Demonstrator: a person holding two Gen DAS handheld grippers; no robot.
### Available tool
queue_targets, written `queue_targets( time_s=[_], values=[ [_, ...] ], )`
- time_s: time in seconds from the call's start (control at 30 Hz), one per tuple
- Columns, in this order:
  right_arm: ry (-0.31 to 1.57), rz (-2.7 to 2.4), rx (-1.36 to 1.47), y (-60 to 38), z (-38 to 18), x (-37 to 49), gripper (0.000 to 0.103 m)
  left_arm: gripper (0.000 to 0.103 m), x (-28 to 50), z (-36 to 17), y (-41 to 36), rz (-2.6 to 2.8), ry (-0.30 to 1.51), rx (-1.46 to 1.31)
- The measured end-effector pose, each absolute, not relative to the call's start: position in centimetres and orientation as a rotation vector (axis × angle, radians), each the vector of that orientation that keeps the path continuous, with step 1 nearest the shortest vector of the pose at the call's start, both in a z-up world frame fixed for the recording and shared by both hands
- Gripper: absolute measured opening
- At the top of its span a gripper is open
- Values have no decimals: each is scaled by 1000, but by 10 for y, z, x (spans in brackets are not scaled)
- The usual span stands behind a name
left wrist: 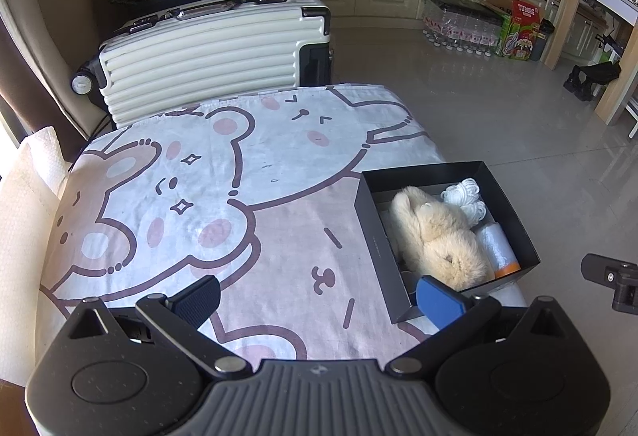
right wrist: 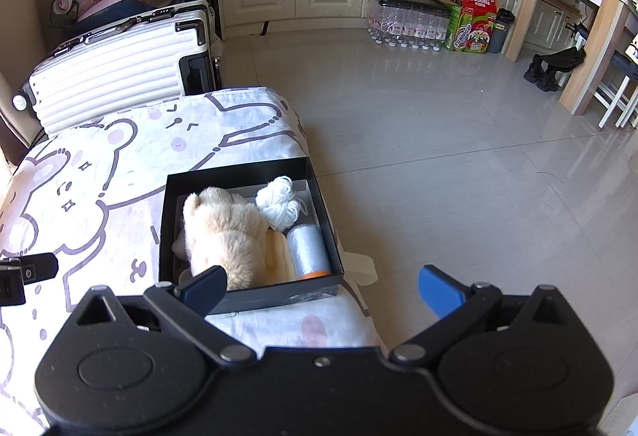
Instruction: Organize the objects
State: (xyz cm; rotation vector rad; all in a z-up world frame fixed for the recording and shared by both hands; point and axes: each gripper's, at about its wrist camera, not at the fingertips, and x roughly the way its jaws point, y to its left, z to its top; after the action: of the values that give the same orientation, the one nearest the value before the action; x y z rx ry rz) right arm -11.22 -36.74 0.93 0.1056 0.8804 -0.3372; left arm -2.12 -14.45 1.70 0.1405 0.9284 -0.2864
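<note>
Your left tool (left wrist: 317, 296) is spread wide with nothing between its fingers, hovering over the cartoon-bear cloth (left wrist: 207, 197) that covers the desk. From this view the black box (left wrist: 371, 236) sits at about three o'clock, right at the desk's right edge — one blue fingertip (left wrist: 436, 300) overlaps its near corner in the picture, though I can't tell whether it touches.

Over on your right tool (right wrist: 321, 290), same story: fingers wide apart, holding nothing. The box (right wrist: 169, 232) lies at about eleven o'clock of this view, open-topped. Inside it, the cream plush toy (right wrist: 223, 232) fills the left and middle. A bundle of white cord (right wrist: 279, 203) lies at the far right corner, and a roll of clear plastic with an orange end (right wrist: 309, 250) lies along the right wall, just beside the plush.

Behind the desk at twelve o'clock in the left view — a white ribbed suitcase (left wrist: 207, 53) on its side. Your right tool's dark fingertip (right wrist: 205, 288) overlaps the box's near wall in its picture.
</note>
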Motion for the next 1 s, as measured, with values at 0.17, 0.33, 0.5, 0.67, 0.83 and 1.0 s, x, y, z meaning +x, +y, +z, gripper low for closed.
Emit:
queue_targets(
  time_s=[0.17, 0.33, 0.5, 0.67, 0.83, 1.0],
  values=[
    [883, -339, 107, -368, 7, -112, 103, 103, -22, 17, -146, -291, 930, 146],
    [887, -341, 101, -368, 7, -111, 103, 103, -22, 16, -146, -287, 931, 149],
    [891, -342, 100, -368, 7, -111, 103, 103, -21, 16, -146, -286, 932, 150],
    [891, -342, 99, -368, 7, -111, 103, 103, -21, 16, -146, -285, 935, 153],
    [889, -345, 99, -368, 8, -111, 103, 103, -21, 16, -146, -285, 934, 153],
    [886, -350, 104, -370, 7, -111, 103, 103, -20, 15, -145, -285, 936, 149]
  ],
)
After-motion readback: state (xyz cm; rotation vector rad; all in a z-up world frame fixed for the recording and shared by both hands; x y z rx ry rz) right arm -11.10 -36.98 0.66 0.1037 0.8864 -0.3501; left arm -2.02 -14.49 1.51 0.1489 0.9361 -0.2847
